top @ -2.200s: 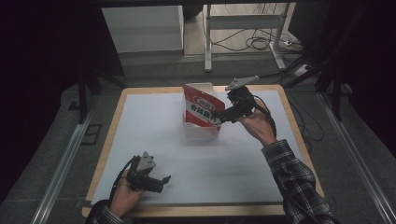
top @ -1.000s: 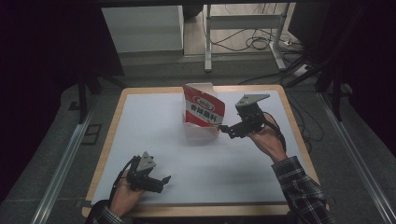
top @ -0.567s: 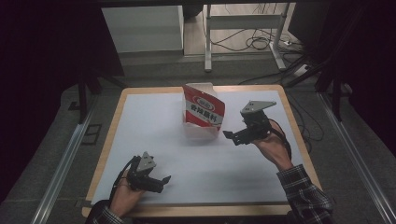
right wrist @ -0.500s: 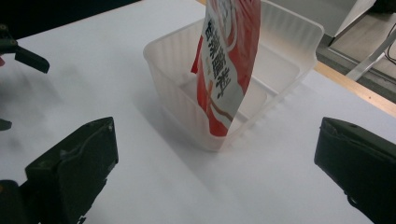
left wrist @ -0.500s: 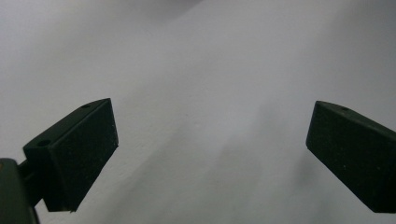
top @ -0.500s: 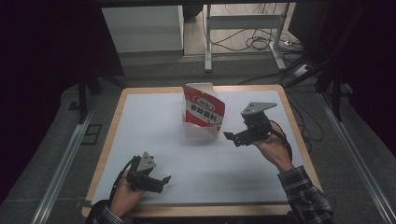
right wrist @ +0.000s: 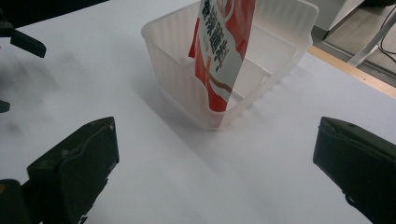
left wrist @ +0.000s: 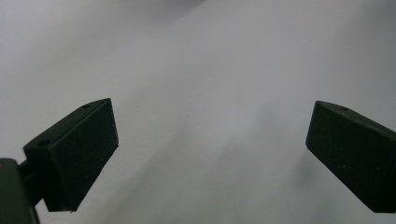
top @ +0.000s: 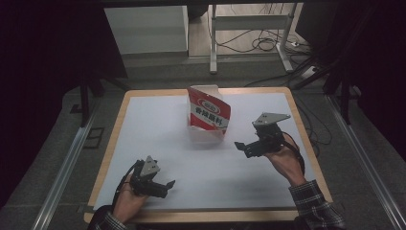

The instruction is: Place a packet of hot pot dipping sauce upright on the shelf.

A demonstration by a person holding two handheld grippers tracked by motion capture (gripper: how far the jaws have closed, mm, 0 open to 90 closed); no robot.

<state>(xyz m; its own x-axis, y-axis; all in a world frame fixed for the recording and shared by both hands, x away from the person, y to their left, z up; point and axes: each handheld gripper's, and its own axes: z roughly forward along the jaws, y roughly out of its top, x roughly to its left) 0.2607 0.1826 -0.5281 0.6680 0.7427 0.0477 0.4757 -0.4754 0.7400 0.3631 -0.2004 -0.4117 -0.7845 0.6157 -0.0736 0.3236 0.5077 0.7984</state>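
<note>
Two grippers over the white tabletop (top: 143,124), both with jaws standing apart and nothing between them; left gripper (top: 160,184) low near the near-left corner, held in the person's left hand (top: 127,201); right gripper (top: 244,146) toward the right edge, just beside the clear plastic bin (right wrist: 187,60); red-and-white packet (top: 208,110) stands tilted inside that bin, near the middle of the far edge; neither gripper touches bin or packet.

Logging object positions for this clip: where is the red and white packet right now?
The red and white packet stands tilted inside the clear plastic bin at the table's far middle in the high view, ahead and left of the open right gripper.
</note>
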